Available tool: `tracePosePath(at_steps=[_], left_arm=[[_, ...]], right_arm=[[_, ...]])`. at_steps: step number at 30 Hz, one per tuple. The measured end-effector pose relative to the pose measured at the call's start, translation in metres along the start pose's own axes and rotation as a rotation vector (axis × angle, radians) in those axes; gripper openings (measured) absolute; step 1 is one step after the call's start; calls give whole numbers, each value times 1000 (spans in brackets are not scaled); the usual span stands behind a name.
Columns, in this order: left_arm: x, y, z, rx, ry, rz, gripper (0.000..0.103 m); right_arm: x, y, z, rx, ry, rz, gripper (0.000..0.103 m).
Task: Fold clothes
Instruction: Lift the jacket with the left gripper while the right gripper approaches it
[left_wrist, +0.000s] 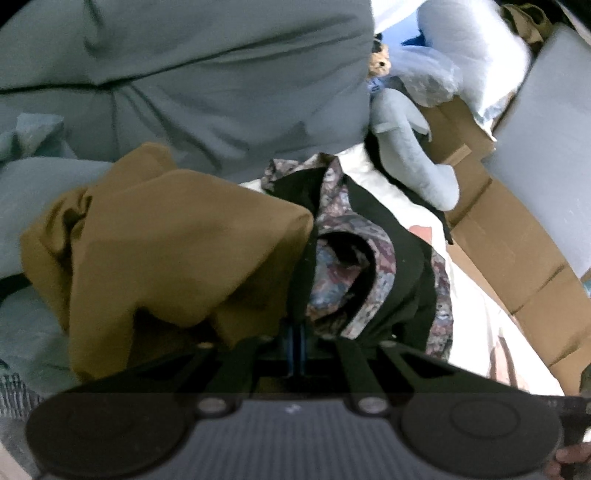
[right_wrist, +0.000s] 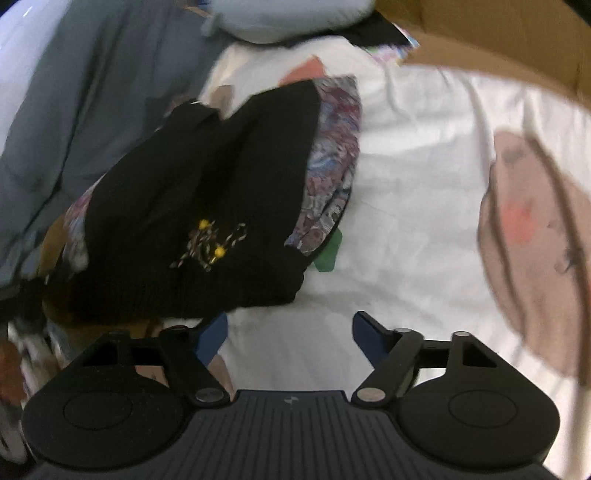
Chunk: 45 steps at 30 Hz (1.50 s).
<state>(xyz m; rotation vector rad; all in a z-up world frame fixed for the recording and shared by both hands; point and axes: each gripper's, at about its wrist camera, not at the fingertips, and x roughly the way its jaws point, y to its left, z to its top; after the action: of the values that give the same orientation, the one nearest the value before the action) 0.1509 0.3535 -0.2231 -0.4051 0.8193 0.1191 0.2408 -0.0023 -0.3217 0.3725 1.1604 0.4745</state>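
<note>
1. The mustard-brown garment (left_wrist: 177, 251) hangs bunched at the left gripper (left_wrist: 295, 332), filling the lower-left middle of the left wrist view; its folds drape over the left finger and down toward the gripper body.
2. The left gripper's 2 blue fingers stand pressed together with only a thin slit between them, and the brown cloth gathers right at that slit, so the jaws look clamped on the garment.
3. Just right of it lies a black garment with a patterned paisley lining (left_wrist: 369, 258), crumpled on a white sheet (left_wrist: 476, 302). In the right wrist view the same black garment (right_wrist: 207, 206) is a mound at centre left, with a small yellow-and-white embroidered motif (right_wrist: 210, 240) on its near side and the patterned lining (right_wrist: 332, 158) showing along its right edge.
4. The right gripper (right_wrist: 290, 332) hovers low over the white sheet (right_wrist: 406, 184), its jaws spread wide and holding nothing; the left blue finger (right_wrist: 212, 338) sits at the black garment's near edge.
5. A small green patch (right_wrist: 327, 254) peeks from under the black mound.
6. A pinkish-brown printed shape (right_wrist: 535, 240) marks the sheet at right.
7. Grey-blue bedding (left_wrist: 184, 81) fills the background, with a pale blue plush toy (left_wrist: 413, 147) and cardboard boxes (left_wrist: 517, 240) at right.
</note>
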Motion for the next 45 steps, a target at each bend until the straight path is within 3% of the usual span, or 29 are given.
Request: tracePosePath(at_steps=[13, 16, 17, 18, 21, 31, 45], left_arm=[[4, 14, -7, -37, 9, 19, 3], [7, 14, -9, -43, 17, 16, 3], [9, 13, -9, -44, 23, 13, 3], [9, 13, -11, -45, 28, 10, 3], [11, 10, -15, -43, 42, -1, 3], [28, -13, -41, -38, 141, -82, 3], [59, -87, -95, -20, 279, -302, 3]], right_arm=[[63, -14, -8, 297, -85, 79, 64], [77, -17, -11, 370, -97, 95, 58], [82, -17, -12, 394, -101, 101, 49], [84, -19, -12, 409, -97, 103, 30], [90, -25, -10, 448, -81, 117, 18], [43, -23, 9, 310, -129, 41, 13], [-21, -62, 67, 156, -221, -152, 11]])
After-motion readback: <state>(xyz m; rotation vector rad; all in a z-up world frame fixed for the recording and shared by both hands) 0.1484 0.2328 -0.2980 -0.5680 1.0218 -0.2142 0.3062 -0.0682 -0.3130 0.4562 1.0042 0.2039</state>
